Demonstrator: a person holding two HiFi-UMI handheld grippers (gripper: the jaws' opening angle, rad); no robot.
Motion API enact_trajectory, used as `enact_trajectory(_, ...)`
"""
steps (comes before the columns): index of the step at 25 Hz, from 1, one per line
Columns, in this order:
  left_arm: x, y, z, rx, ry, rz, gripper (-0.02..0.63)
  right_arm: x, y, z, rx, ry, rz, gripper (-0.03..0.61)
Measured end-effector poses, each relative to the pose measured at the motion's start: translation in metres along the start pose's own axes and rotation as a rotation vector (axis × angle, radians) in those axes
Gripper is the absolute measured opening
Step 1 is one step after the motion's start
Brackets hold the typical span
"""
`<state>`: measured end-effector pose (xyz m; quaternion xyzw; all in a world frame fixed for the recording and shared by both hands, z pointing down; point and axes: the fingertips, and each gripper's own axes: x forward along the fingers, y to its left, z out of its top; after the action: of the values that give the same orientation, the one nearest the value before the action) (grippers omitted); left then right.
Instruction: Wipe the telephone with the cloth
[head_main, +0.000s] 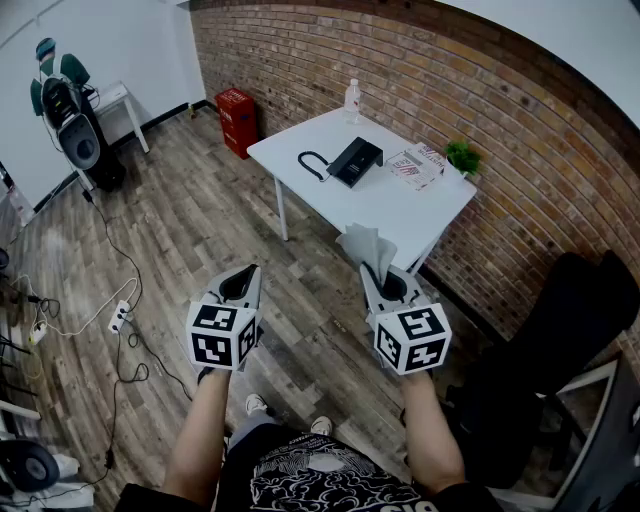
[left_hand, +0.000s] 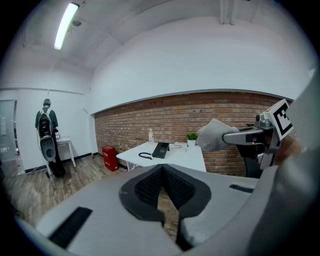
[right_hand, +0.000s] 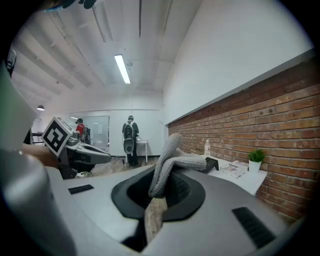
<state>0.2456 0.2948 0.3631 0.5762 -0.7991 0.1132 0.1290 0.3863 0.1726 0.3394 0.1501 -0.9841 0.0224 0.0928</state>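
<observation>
Standing well off from the bench (head_main: 420, 205), not yet at it. Pinching the cloth (head_main: 364, 246) in the right gripper (head_main: 376, 272): jaws pressed on its lower end, the rest flopping up and forward past the tips. Nothing in the left gripper (head_main: 249, 272): jaws pressed together, empty. Telephone (head_main: 355, 160) on the bench's far-left part, well ahead of both grippers, almost dead ahead of the right one and further off-line from the left. Long axis slanting away and to the right in the head view, cord (head_main: 312, 165) looping off its left side. Reads as approach phase, no wiping started. Next probably: close in, lead with the right gripper, drag the cloth along that slant. Worth watching the bottle (head_main: 351, 100) behind the telephone and the papers (head_main: 415, 165) just beside it on the right.
</observation>
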Motion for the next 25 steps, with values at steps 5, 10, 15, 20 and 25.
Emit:
enact_trajectory(5, 0.002, -0.007, -0.002, 0.011, 0.010, -0.006, 0.006, -0.002, -0.004, -0.007, 0.020, 0.002, 0.007, 0.012)
enact_trajectory(10, 0.011, -0.001, -0.004, 0.007, 0.022, -0.006, 0.006, 0.008, -0.007, -0.013, 0.031, 0.013, 0.014, 0.012)
enact_trajectory(15, 0.037, 0.020, -0.010, -0.008, 0.033, -0.029, 0.006, 0.034, -0.011, -0.015, 0.021, 0.029, 0.000, 0.012)
enact_trajectory(20, 0.083, 0.057, -0.001, -0.025, 0.023, -0.073, 0.006, 0.082, -0.018, -0.013, 0.017, 0.056, -0.034, 0.012)
enact_trajectory(25, 0.125, 0.102, 0.009, -0.035, 0.026, -0.125, 0.006, 0.141, -0.019, -0.007, 0.039, 0.085, -0.073, 0.012)
